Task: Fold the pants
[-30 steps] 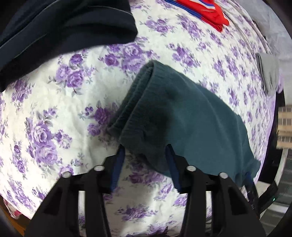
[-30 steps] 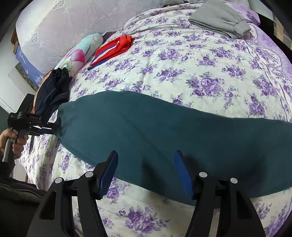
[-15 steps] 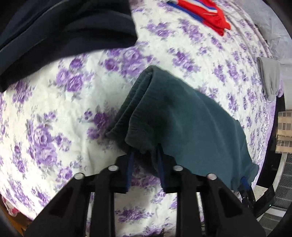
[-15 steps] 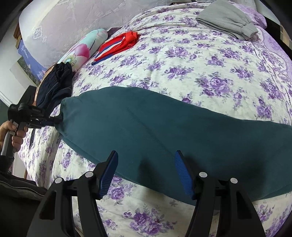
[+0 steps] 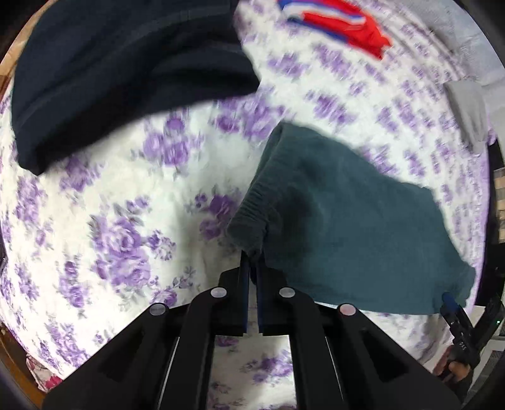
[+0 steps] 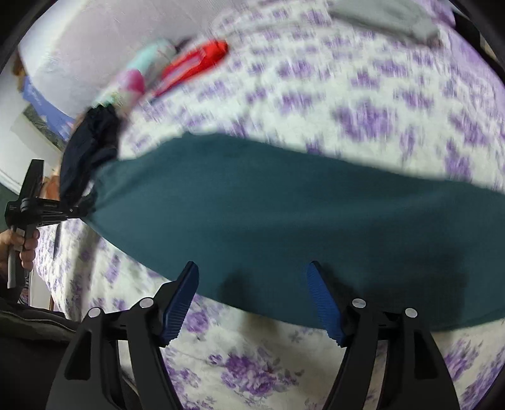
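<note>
Dark teal pants [image 5: 347, 214] lie stretched across a purple-flowered bedspread [image 5: 126, 195]. My left gripper [image 5: 251, 261] is shut on the ribbed cuff end of the pants at their near corner. In the right wrist view the pants [image 6: 284, 214] run as a long band from left to right. My right gripper [image 6: 252, 277] is open, its blue pads either side of the pants' near edge, just above the cloth. The left gripper [image 6: 85, 206] shows there at the far left end of the pants.
A dark navy garment [image 5: 120, 72] lies at the bed's upper left, a red-white-blue garment [image 5: 341, 25] further back, and grey folded clothes [image 6: 388, 19] at the far side. A floral pillow [image 6: 135, 79] rests near the wall.
My left gripper closed on the pants' cuff end and has lifted it slightly. My right gripper stayed open and moved closer over the pants' near edge.
</note>
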Demonstrator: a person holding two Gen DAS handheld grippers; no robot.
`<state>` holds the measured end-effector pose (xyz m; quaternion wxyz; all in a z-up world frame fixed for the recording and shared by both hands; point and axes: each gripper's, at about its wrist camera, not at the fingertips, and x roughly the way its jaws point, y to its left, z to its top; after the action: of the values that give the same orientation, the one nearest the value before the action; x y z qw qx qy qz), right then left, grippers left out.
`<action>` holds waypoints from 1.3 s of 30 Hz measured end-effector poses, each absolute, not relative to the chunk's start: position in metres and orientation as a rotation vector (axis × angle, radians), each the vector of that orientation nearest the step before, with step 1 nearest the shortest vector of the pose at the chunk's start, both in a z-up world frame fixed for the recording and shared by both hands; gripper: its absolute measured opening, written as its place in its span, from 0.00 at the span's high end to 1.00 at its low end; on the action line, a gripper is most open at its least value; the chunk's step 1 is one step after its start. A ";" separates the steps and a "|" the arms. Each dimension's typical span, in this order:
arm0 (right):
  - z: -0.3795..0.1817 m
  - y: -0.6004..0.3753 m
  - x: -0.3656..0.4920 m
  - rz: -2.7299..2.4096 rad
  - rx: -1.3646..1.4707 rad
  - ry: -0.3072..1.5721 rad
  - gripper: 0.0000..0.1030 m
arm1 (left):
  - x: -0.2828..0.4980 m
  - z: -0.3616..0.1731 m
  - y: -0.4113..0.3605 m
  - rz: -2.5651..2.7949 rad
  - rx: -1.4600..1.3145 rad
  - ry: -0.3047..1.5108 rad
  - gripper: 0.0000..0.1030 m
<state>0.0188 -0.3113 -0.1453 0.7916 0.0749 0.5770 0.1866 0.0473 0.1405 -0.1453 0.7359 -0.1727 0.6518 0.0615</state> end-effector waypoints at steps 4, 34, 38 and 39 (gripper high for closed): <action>-0.125 -0.303 0.023 0.464 0.138 1.193 0.30 | 0.054 -0.167 0.135 0.174 -0.374 1.476 0.94; -0.132 -0.164 0.177 0.530 -0.082 1.087 0.92 | 0.067 -0.165 0.083 0.021 -0.243 1.363 0.45; -0.141 -0.167 0.174 0.456 -0.133 1.040 0.61 | 0.071 -0.165 0.085 0.025 -0.260 1.377 0.44; -0.137 -0.173 0.173 0.440 -0.120 1.034 0.52 | 0.071 -0.163 0.086 0.022 -0.265 1.381 0.44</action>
<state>0.1733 -0.1729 -0.1366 0.8447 -0.0568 0.4898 0.2083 0.0713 0.0859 -0.1626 0.7628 -0.1217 0.6350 0.0102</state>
